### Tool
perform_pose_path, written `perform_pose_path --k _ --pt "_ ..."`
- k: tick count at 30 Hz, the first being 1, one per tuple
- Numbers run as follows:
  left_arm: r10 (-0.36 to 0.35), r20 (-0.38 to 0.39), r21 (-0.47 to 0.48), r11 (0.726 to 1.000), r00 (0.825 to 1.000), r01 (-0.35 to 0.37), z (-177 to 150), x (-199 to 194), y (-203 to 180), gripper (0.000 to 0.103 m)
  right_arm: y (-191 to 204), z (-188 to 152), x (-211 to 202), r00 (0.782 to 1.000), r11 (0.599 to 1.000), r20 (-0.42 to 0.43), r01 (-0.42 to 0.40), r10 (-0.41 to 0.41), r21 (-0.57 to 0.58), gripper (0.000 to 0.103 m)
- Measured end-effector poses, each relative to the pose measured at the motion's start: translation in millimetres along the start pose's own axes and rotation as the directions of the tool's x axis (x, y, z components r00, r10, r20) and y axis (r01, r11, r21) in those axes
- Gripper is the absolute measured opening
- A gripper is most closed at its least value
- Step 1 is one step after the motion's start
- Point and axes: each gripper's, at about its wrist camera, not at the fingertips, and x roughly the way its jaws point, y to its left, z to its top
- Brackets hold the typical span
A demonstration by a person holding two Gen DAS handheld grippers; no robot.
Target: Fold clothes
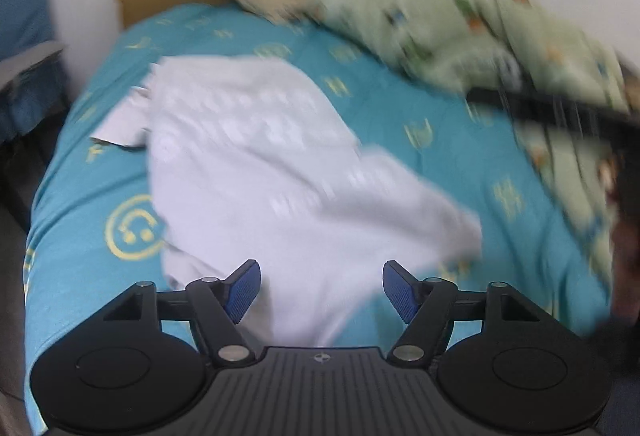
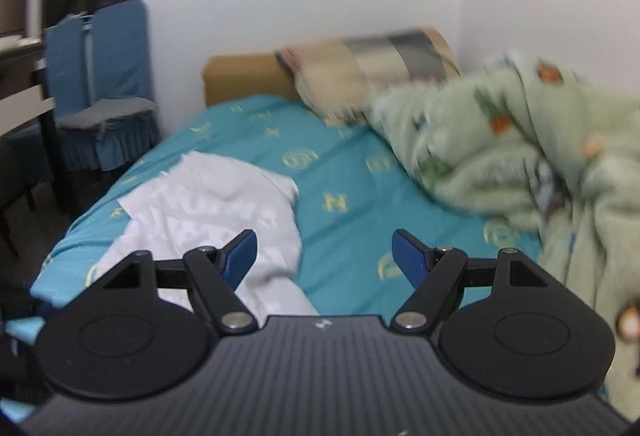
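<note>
While both claws, left [image 1: 321, 290] and right [image 2: 324, 258], gaped empty above the bed [image 2: 352, 203], judged its rumpled white garment [image 1: 272, 171] light, limp, best pinched at a hem.

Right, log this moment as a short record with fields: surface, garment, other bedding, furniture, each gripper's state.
surface: bed with teal patterned sheet
garment: white garment, crumpled, unfolded, lying on the sheet
other bedding: green printed blanket bunched at the wall side; striped pillow at the head
furniture: chair with blue cover beside the bed
left gripper: open, over the garment's near edge, holding nothing
right gripper: open, empty, contact with the garment unclear
image quality: both views motion-blurred
</note>
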Motion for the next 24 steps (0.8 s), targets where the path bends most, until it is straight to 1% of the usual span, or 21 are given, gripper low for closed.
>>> perform_pose_path --k 2,4,5,6,7,8,9,11,14,17,18,21,24 --pt "-0.005 -0.045 0.058 0.998 0.999 0.007 -5.5 6.1 -7.7 0.068 -7.1 -4.1 4.9 0.999 0.999 -0.045 -0.004 0.006 0.047 0.076" --pt "0.056 -0.106 0.162 0.986 0.993 -0.038 -14.9 23.7 -21.9 0.068 -14.2 -8.2 9.9 0.996 0.996 -0.089 -0.006 0.015 0.094 0.076" --pt "0.090 -0.117 0.206 0.976 0.989 -0.065 -18.4 31.9 -26.1 0.070 -17.8 -10.3 12.3 0.994 0.993 -0.111 -0.006 0.019 0.118 0.076" --pt "0.109 -0.095 0.226 0.970 0.990 -0.085 -19.5 35.3 -26.4 0.071 -21.3 -12.3 14.8 0.991 0.990 -0.133 -0.006 0.025 0.141 0.076" --pt "0.128 -0.068 0.232 0.967 0.989 -0.109 -18.3 36.9 -24.8 0.068 -23.7 -14.7 17.4 0.987 0.987 -0.155 -0.008 0.033 0.159 0.076" --pt "0.154 -0.053 0.229 0.964 0.987 -0.138 -16.2 38.8 -21.8 0.055 -22.1 -17.8 20.2 0.983 0.988 -0.179 -0.018 0.046 0.156 0.076" --pt "0.174 -0.052 0.215 0.963 0.983 -0.159 -13.8 41.3 -16.8 0.046 -20.3 -20.7 22.6 0.978 0.988 -0.200 -0.029 0.060 0.155 0.076" --pt "0.162 -0.075 0.178 0.973 0.984 -0.147 -10.3 44.8 -3.5 0.010 -15.2 -22.4 24.6 0.972 0.988 -0.214 -0.065 0.095 0.142 0.076" --pt "0.116 -0.085 0.118 0.987 0.990 -0.106 -3.0 40.4 11.7 0.009 -1.8 -22.8 24.9 0.970 0.992 -0.212 -0.104 0.117 0.072 0.076" --pt "0.045 -0.039 -0.004 0.999 0.998 -0.046 8.9 21.6 29.5 0.008 11.4 -26.4 26.5 0.962 0.989 -0.229 -0.151 0.147 0.003 0.076" --pt "0.025 -0.017 -0.043 0.999 1.000 -0.026 13.2 13.9 34.8 0.008 14.6 -26.8 26.6 0.957 0.984 -0.233 -0.181 0.174 -0.008 0.076" --pt "-0.010 0.045 -0.161 0.987 0.999 0.018 20.3 -8.4 51.2 0.008 20.7 -24.0 21.0 0.936 0.961 -0.229 -0.276 0.267 -0.007 0.076" --pt "-0.034 0.092 -0.253 0.966 0.995 0.056 22.3 -24.9 66.0 0.008 34.3 -25.4 17.5 0.932 0.947 -0.228 -0.309 0.283 -0.085 0.076"
